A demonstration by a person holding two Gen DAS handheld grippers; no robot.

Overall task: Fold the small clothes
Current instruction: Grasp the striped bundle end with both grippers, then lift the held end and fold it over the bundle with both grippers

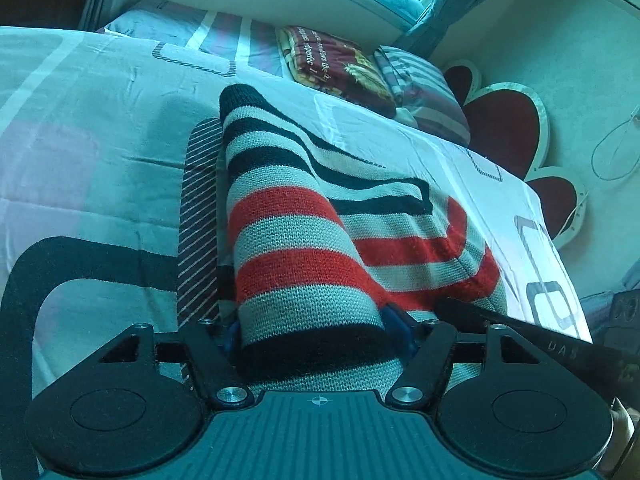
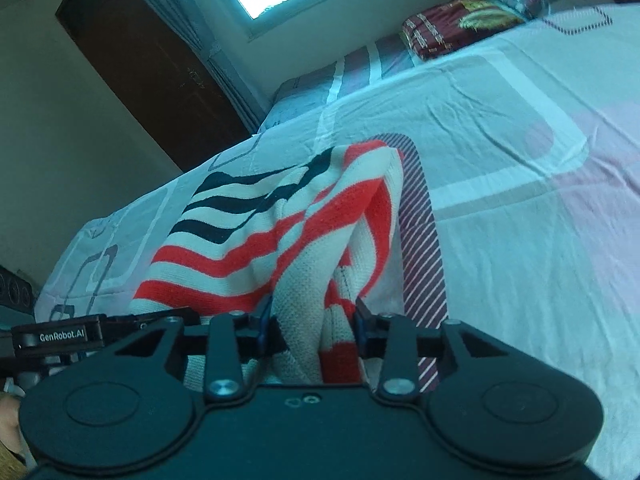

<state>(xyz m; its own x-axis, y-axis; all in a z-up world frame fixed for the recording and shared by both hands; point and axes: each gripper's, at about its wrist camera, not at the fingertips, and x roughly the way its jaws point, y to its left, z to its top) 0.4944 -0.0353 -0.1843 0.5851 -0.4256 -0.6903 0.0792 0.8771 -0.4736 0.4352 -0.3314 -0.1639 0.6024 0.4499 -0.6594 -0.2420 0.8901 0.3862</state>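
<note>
In the left wrist view the left gripper (image 1: 316, 336) is pinching a thick roll of the striped knit garment (image 1: 304, 240), its fingers (image 1: 394, 320) set fairly wide because the bunched fabric is filling the gap between them at the lower centre of the frame. In the right wrist view the right gripper (image 2: 314, 326) is holding a thinner gathered edge of the same garment, its fingers (image 2: 362, 320) standing narrower, with cream and red folds passing between them. The garment is lying on the bed (image 1: 100, 140), stretching from both grips up toward the middle of each frame, partly lifted and creased rather than flat. To do this fold well, both hands probably need to be keeping equal tension, so the edge is travelling level and the stripes are lining up, and laying the cloth over in one smooth sweep. The thick roll on the left looks liable to slip or unroll unevenly. A folded blanket (image 1: 336, 68) and a pillow (image 1: 424, 92) are sitting well apart at the upper right.
</note>
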